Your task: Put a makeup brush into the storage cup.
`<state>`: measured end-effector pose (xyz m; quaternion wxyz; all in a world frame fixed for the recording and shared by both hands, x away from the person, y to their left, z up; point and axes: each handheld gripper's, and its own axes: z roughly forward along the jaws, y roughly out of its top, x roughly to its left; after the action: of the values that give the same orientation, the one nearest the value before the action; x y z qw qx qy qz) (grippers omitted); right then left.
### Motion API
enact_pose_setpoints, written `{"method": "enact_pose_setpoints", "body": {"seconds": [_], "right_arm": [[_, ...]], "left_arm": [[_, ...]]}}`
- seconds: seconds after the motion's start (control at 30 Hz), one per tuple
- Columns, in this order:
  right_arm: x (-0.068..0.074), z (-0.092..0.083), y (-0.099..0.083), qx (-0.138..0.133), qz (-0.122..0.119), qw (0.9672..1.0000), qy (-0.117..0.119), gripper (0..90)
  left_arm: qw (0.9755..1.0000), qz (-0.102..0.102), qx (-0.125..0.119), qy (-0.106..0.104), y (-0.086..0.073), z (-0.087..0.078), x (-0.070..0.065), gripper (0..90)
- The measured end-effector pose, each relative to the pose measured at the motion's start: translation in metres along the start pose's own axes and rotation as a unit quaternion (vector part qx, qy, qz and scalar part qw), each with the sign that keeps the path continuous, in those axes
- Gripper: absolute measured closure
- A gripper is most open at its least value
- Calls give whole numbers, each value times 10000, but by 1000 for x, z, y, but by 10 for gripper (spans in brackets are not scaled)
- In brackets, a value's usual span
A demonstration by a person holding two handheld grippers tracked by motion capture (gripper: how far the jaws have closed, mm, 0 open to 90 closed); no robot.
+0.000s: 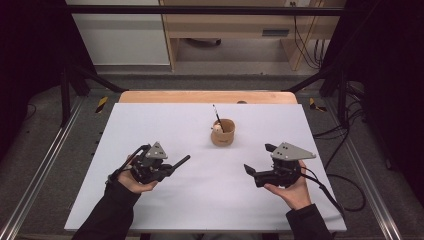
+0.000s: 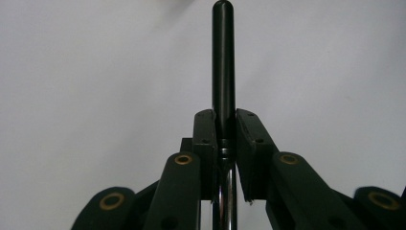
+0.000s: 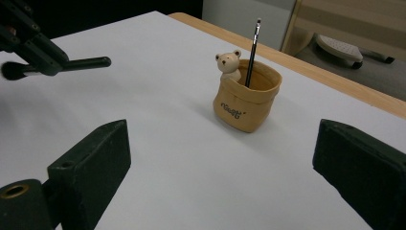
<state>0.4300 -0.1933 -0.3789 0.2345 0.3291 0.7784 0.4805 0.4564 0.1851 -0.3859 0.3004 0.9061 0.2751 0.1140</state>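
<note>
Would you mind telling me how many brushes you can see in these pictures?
2. One thin brush stands in the tan holder beside the bear. The other, a black-handled brush, is clamped in the left gripper. More may be hidden inside the holder.

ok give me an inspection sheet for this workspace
surface: white table top, wooden edge at the far side
job's things: black-handled brush clamped in the left hand-held gripper; tan bear holder upright with a thin brush in it
clutter: nothing seen
grippers: right hand-held gripper open, holding nothing
cables: black cable trailing off the right edge
surroundings: wooden furniture beyond, floor cables
</note>
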Motion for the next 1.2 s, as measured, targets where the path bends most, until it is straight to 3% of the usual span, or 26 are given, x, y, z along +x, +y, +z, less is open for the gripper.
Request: {"method": "enact_pose_setpoints", "body": {"seconds": [0.63,1.2], "right_arm": [[19,7,18,338,-556,9977,182,64],[38,15,29,705,-1097,9908,349,71]], "left_arm": [[9991,346,73,-229,21,6,-16,788],[9974,598,118,-394,37,11,-25,788]]}}
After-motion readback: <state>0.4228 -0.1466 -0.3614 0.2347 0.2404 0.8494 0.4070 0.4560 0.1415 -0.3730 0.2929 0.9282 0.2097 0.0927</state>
